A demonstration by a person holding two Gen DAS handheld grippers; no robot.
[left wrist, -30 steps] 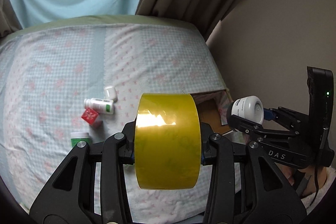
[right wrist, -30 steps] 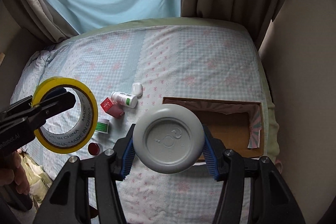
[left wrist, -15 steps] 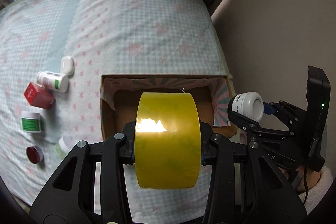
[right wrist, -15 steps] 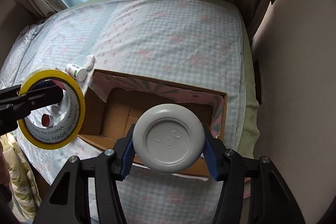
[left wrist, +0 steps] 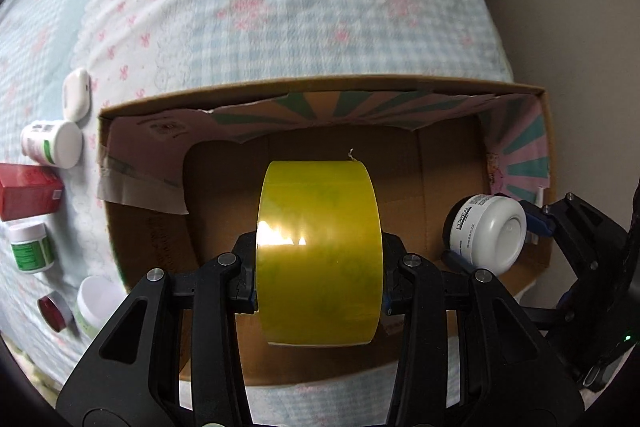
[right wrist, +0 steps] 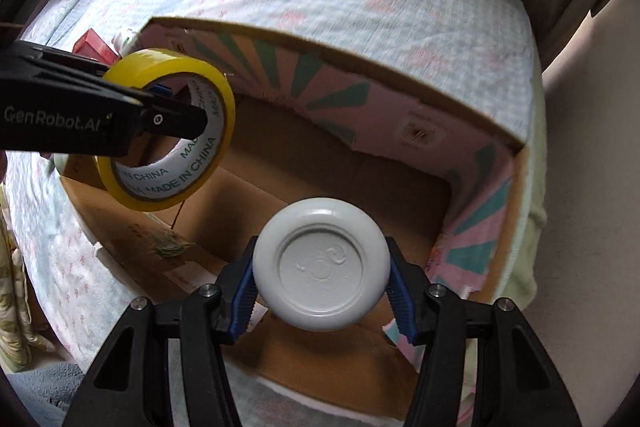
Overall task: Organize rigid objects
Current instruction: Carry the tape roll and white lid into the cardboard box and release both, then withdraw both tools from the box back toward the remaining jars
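Clamping the roll of yellow packing tape [left wrist: 319, 253] across its width, the left gripper [left wrist: 319, 267] holds it over the open cardboard box [left wrist: 320, 89], seemingly so it can drop straight onto the bare floor. Alongside, the right gripper [right wrist: 322, 281] pinches a white L'Oréal cream jar [right wrist: 322, 265] between its blue pads [right wrist: 240, 297], base toward its camera, above the same box. Outside the left wall, a white bottle [left wrist: 52, 143], red carton [left wrist: 30, 191], green-labelled jar [left wrist: 30, 247] and small red cap [left wrist: 54, 309] wait on the floral bedspread [left wrist: 280, 7]. Tape hides the box floor beneath it; labels stay unreadable.
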